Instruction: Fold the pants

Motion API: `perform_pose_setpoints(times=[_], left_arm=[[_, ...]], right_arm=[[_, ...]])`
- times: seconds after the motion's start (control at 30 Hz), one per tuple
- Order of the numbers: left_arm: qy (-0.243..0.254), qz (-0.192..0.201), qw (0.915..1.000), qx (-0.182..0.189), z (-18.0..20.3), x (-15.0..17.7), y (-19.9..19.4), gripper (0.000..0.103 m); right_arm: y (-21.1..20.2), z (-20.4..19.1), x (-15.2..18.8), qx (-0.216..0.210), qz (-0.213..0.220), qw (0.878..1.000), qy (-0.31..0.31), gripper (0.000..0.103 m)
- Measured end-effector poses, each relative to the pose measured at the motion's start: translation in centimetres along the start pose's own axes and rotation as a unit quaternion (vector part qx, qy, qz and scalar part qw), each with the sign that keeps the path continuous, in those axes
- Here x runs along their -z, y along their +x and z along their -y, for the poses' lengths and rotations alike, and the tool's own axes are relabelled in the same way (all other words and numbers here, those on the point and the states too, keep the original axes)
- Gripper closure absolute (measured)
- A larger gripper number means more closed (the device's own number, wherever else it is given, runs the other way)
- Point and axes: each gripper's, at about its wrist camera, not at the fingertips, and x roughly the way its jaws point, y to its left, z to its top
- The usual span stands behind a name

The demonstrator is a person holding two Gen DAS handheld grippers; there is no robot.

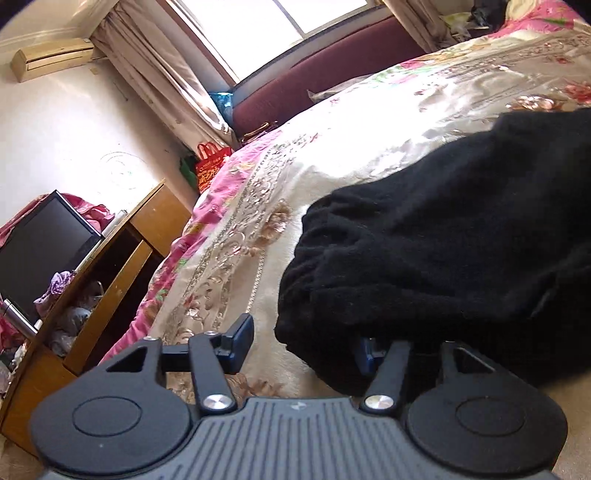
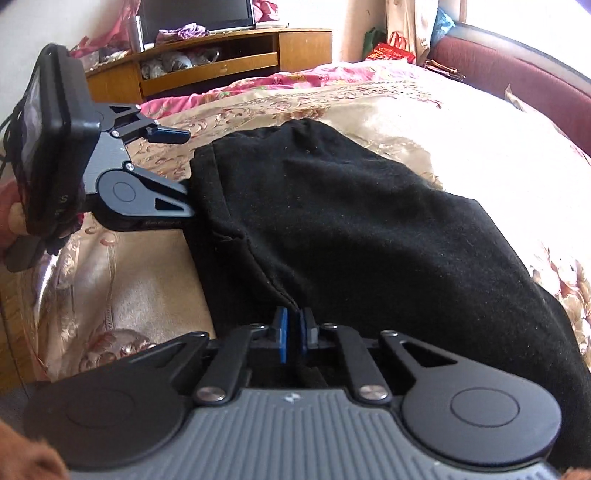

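Note:
Black pants (image 2: 351,221) lie bunched in a folded heap on the bed, also filling the right of the left wrist view (image 1: 443,240). My right gripper (image 2: 293,334) is at the heap's near edge, its blue pads (image 2: 282,339) pinched together on a fold of the black cloth. My left gripper (image 1: 303,349) is at the heap's left end with its jaws apart. One of its fingers (image 1: 240,339) stands free over the quilt, and the other finger (image 1: 365,354) is tucked under the cloth's edge. From the right wrist view the left gripper (image 2: 181,166) straddles that same edge.
The cream and pink floral quilt (image 1: 332,155) covers the bed. A maroon headboard (image 1: 332,66) and a curtained window (image 1: 258,26) lie beyond it. A wooden cabinet (image 2: 221,62) with a dark TV (image 1: 40,251) stands off the bed's side, beside a red bag (image 1: 210,166). A hand (image 2: 11,221) holds the left gripper.

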Motion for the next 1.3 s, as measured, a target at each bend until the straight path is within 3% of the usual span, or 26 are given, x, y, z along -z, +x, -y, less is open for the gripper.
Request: perform_pose_setpoints(times=[0.2, 0.3, 0.4, 0.6, 0.77, 0.93, 1.03, 1.17, 1.23, 1.3], left_arm=[[-0.016, 0.029, 0.9990, -0.028, -0.3, 0.1, -0.8, 0.035], [-0.005, -0.001, 0.9994, -0.034, 0.4, 1.3, 0.5, 0.034], [0.034, -0.004, 0.9980, -0.053, 1.4, 2.2, 0.6, 0.034], [0.035, -0.009, 0.9964, -0.076, 0.6, 2.2, -0.5, 0.034], [0.036, -0.018, 0.9926, -0.115, 0.2, 2.5, -1.2, 0.034], [0.056, 0.003, 0.9857, -0.159, -0.3, 1.4, -3.7, 0.034], [0.056, 0.047, 0.9909, -0.112, 1.6, -1.2, -5.9, 0.029], [0.030, 0.094, 0.9951, -0.005, 6.9, -5.3, -7.0, 0.029], [0.008, 0.104, 0.9929, 0.057, 9.7, -6.8, -7.0, 0.029], [0.008, 0.097, 0.9911, 0.091, 12.2, -7.3, -6.6, 0.029]], right_arm=[[-3.1, -1.5, -0.5, -0.003, 0.042, 0.999, -0.003, 0.096], [-1.8, -2.1, 0.4, -0.009, 0.016, 1.000, -0.005, 0.096], [0.4, -2.8, 1.6, -0.020, -0.014, 1.000, -0.006, 0.095], [0.1, -2.9, 1.8, -0.039, 0.001, 0.999, 0.010, 0.095], [0.7, -2.9, 2.3, -0.035, -0.011, 0.999, -0.003, 0.091], [-3.5, 2.0, 1.0, -0.083, 0.019, 0.991, 0.100, 0.090], [-7.1, 7.0, 0.9, -0.057, 0.072, 0.986, 0.138, 0.082], [-7.0, 15.6, 1.0, 0.019, 0.078, 0.978, 0.192, 0.073], [-5.8, 19.7, 1.5, 0.024, 0.079, 0.970, 0.230, 0.073], [-4.3, 23.1, 2.2, 0.001, 0.077, 0.958, 0.275, 0.073]])
